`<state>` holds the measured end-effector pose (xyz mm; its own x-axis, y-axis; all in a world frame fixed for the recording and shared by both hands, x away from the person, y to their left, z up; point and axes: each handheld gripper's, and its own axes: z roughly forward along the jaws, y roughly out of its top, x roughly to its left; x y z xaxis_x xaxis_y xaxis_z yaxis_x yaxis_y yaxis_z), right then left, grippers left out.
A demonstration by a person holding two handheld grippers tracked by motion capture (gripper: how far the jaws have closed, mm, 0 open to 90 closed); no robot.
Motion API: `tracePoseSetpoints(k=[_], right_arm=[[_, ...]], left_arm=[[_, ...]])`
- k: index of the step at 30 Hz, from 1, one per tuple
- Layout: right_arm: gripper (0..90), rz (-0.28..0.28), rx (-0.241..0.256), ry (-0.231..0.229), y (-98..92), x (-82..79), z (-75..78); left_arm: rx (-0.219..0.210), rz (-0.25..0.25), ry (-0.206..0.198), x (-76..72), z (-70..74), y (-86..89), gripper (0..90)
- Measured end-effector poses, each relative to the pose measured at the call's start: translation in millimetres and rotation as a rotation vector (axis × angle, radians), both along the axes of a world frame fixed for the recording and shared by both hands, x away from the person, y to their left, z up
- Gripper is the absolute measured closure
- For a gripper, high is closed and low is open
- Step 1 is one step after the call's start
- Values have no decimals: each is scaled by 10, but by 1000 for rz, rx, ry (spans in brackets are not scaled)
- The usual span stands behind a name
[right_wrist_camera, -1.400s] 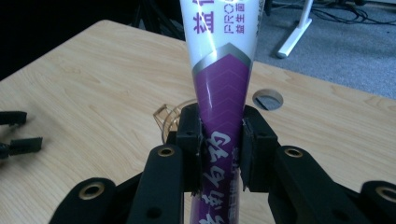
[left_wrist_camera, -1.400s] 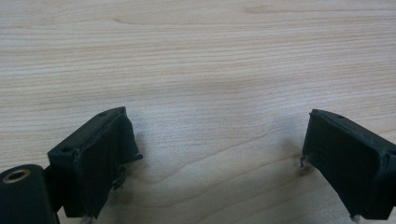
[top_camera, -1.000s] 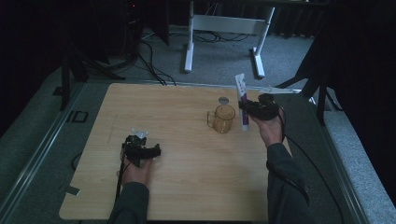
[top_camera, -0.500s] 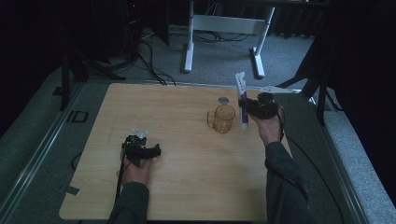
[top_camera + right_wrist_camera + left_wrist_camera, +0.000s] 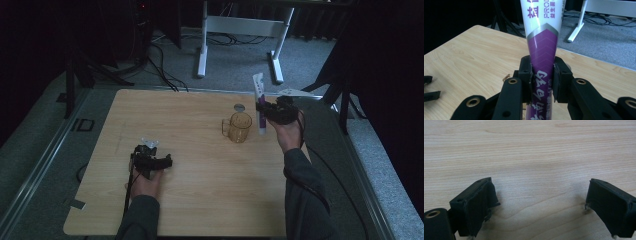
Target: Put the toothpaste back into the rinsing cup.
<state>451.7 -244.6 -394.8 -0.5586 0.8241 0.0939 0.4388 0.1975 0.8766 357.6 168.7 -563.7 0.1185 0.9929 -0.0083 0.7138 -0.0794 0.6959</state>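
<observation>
Tube (image 5: pixel 259 102) stands straighter than 1 s ago and sits a bit more to the right of the mug (image 5: pixel 238 127) (amber, see-through). Table (image 5: pixel 200 200) is light wood; grey carpet, cables & a white stand (image 5: pixel 240 30) lie behind. Right gripper (image 5: pixel 263 111) is clamped on the purple-and-white tube, held above the table. Left gripper (image 5: pixel 161 161) rests low on the wood, jaws wide apart, holding nothing.

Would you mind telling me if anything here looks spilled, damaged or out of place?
Nothing stands out. The right gripper holds the tube upright beside the mug, which stands upright on the table; no spill is visible.
</observation>
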Motion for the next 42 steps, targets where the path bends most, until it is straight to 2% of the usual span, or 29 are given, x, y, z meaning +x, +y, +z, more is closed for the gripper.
tracePoseSetpoints(k=[13,18,26,34,42], right_arm=[[731,0,15,-32,40,32,93],[731,1,35,-43,34,35,120],[730,5,31,-60,78,59,134],[731,6,43,-64,116,81,144],[730,10,33,-62,194,116,134]], left_arm=[[0,0,0,1,0,0,74],[0,0,0,2,0,0,74],[1,-1,0,1,0,1,74],[0,-1,0,1,0,0,74],[1,-1,0,1,0,1,74]])
